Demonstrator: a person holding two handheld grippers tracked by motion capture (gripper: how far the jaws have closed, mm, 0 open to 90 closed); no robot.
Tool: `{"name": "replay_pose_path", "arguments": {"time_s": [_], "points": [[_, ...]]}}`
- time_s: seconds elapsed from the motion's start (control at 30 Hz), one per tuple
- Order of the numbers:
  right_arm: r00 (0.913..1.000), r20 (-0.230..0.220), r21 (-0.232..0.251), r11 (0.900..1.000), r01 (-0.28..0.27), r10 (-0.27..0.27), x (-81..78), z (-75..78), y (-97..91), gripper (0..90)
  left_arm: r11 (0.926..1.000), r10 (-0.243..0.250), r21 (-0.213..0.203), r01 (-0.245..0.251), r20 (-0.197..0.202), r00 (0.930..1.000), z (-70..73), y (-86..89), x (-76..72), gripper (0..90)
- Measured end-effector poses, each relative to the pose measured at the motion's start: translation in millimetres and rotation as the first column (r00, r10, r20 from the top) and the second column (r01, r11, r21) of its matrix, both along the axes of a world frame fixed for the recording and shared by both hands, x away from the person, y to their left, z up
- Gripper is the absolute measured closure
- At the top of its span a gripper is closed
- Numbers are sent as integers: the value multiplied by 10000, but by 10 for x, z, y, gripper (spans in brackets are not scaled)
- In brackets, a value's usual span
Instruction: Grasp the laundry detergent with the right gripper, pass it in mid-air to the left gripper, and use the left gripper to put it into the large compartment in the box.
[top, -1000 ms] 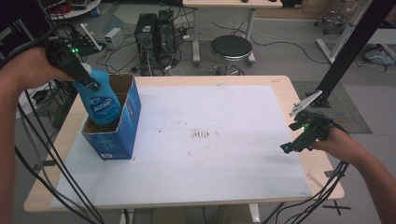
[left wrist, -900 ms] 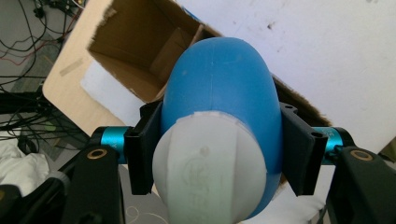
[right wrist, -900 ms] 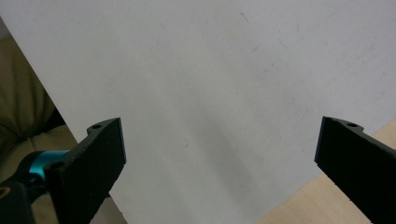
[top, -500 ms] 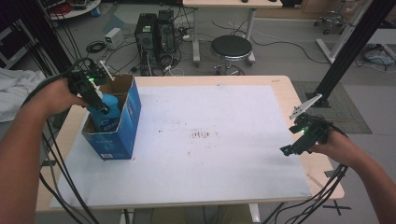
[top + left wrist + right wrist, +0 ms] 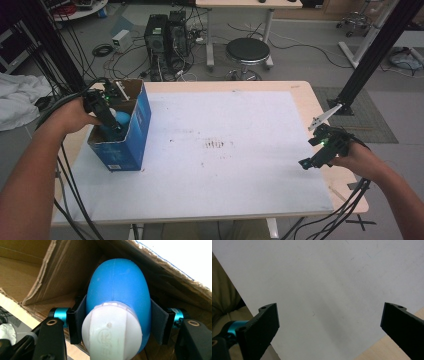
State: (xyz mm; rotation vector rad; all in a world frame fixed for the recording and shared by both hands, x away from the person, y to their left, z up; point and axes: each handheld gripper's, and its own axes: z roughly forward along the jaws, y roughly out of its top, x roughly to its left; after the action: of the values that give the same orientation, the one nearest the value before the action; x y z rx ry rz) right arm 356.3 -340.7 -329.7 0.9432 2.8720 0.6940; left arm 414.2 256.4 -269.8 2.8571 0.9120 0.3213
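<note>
A blue bottle [image 5: 121, 119] with a white cap [image 5: 112, 331] sits low inside an open blue cardboard box [image 5: 135, 135] at the table's left. My left gripper [image 5: 114, 126] reaches down into the box and is shut on the bottle [image 5: 117, 287]; both pads [image 5: 80, 315] press on its sides just past the cap. My right gripper [image 5: 307, 163] hovers over the right edge of the white sheet [image 5: 220, 150]. Its jaws stand wide apart with nothing between them, and its fingertips [image 5: 265, 325] frame bare sheet.
The white sheet [image 5: 324, 290] covers most of the wooden table [image 5: 305, 95]. Cables trail from both grippers off the front edge. Behind the table stand a stool [image 5: 248, 51] and computer towers [image 5: 165, 35]. A black post [image 5: 372, 55] rises at the right.
My left gripper has gone down into the box with the bottle, which now sits mostly below the rim. The right gripper has stayed where it was.
</note>
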Motion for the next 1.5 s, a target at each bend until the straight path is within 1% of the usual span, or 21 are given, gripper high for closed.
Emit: {"name": "replay_pose_path", "arguments": {"time_s": [0.47,0.5,0.53,0.7,0.77,0.83,1.0,1.03,1.1,1.13,1.17,1.2,1.23,1.27,1.3,1.33,1.37,1.4,1.43,1.47,1.5], "points": [[10000,62,8,10000,-7,7,-28,1,1,9,9998,28,173,-27,-52,10000,-9,-7,-23,384],[9999,126,30,10000,-33,32,-36,11,-7,9,9996,39,268,-38,-11,10000,-13,-19,-21,321],[9999,165,43,10000,-24,24,-41,14,-9,9,9997,59,235,-59,3,10000,-6,-22,-23,294],[9996,274,88,10000,-10,8,-53,20,-31,9,10000,39,-63,-39,118,9999,45,-11,-46,293],[9995,302,65,10000,-53,51,-60,22,-31,9,9999,71,-87,-70,150,9999,61,-13,-59,251],[9994,325,100,9999,-77,73,-63,23,-32,9,9999,77,-132,-74,205,9998,69,-11,-66,243],[9992,383,118,9999,-89,84,-86,41,-42,9,9995,147,-285,-135,440,9989,181,24,-92,243],[9991,413,134,9999,-84,79,-93,46,-43,9,9992,205,-359,-183,625,9978,244,40,-100,243],[9988,478,161,9998,-102,94,-96,52,-46,9,9989,239,-413,-210,717,9971,278,48,-105,243],[9987,503,191,9998,-74,64,-101,63,-51,9,9980,282,-596,-230,868,9958,346,60,-118,243],[9987,503,191,9998,-74,64,-101,63,-51,9,9980,282,-596,-230,868,9958,346,60,-118,243],[9987,512,180,9998,-56,47,-107,73,-54,9,9970,304,-735,-229,1032,9942,420,64,-140,243],[9985,539,183,9998,-67,57,-111,78,-55,9,9970,304,-735,-229,1032,9942,420,64,-140,243],[9983,576,199,9998,-90,78,-116,82,-56,9,9959,338,-871,-245,1074,9936,459,63,-156,243],[9980,628,207,9997,-119,106,-119,89,-59,9,9924,312,-1220,-165,1202,9923,538,55,-189,243],[9978,661,219,9997,-79,64,-125,94,-59,9,9924,312,-1220,-165,1202,9923,538,55,-189,243],[9976,685,215,9997,-103,88,-124,101,-65,9,9882,277,-1528,-72,1324,9908,618,25,-221,243],[9975,698,222,9997,-84,68,-126,105,-68,9,9882,277,-1528,-72,1324,9908,618,25,-221,243],[9974,715,241,9997,-64,47,-125,108,-71,9,9871,187,-1603,41,1410,9898,657,7,-236,243],[9974,716,248,9997,-38,20,-125,112,-73,9,9858,105,-1668,171,1629,9866,730,-44,-262,243],[9974,716,248,9997,-38,20,-125,112,-73,9,9858,105,-1668,171,1629,9866,730,-44,-262,243]]}}
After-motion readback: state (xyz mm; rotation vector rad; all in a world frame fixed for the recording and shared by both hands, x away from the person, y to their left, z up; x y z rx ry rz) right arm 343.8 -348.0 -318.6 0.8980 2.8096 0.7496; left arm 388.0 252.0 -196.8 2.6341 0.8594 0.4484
